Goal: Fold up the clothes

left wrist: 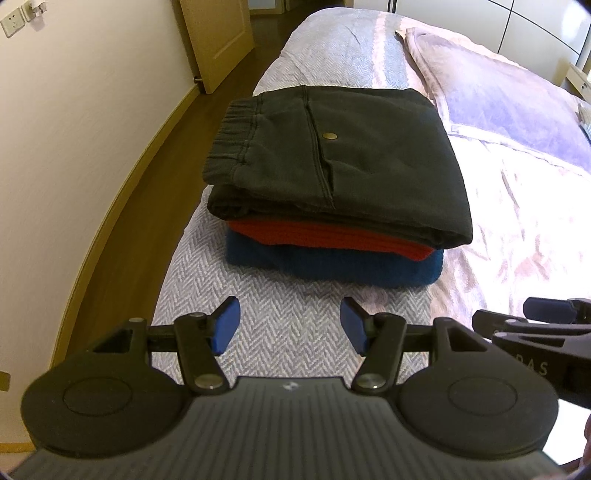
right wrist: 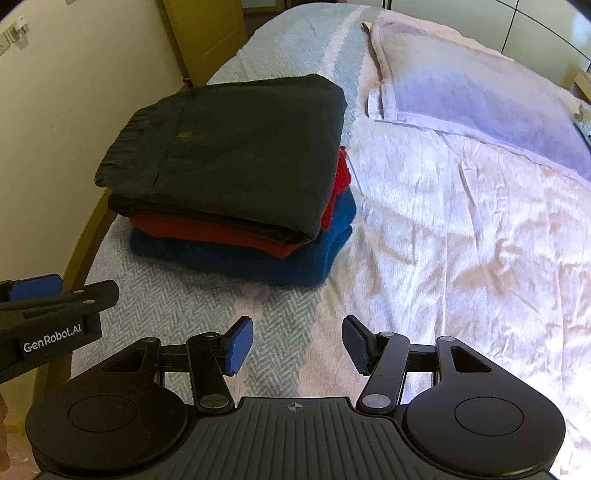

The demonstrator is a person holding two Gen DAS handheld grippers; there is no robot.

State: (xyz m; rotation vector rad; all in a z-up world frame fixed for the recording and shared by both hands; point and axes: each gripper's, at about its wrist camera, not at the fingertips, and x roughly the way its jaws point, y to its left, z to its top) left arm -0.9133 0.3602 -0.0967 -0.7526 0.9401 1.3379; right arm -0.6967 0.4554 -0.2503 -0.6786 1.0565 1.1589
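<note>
A stack of three folded clothes lies on the bed. On top are folded black trousers point(left wrist: 332, 158) point(right wrist: 229, 155) with an elastic waistband and a brass snap. Under them lies a red knit garment point(left wrist: 332, 236) point(right wrist: 207, 230), and at the bottom a blue fleece garment point(left wrist: 332, 264) point(right wrist: 236, 258). My left gripper point(left wrist: 290, 325) hovers open over the bedspread just in front of the stack, with nothing between its blue pads. My right gripper point(right wrist: 297, 345) also stands open and empty, in front of the stack and to its right. Each gripper shows at the edge of the other's view.
The bed carries a grey herringbone bedspread point(left wrist: 280, 325) point(right wrist: 192, 317) and a pale pink crinkled quilt point(right wrist: 461, 240). A lilac pillow point(right wrist: 480, 99) lies at the far right. Left of the bed run a wooden floor point(left wrist: 159, 140), a cream wall and a wooden door point(left wrist: 218, 33).
</note>
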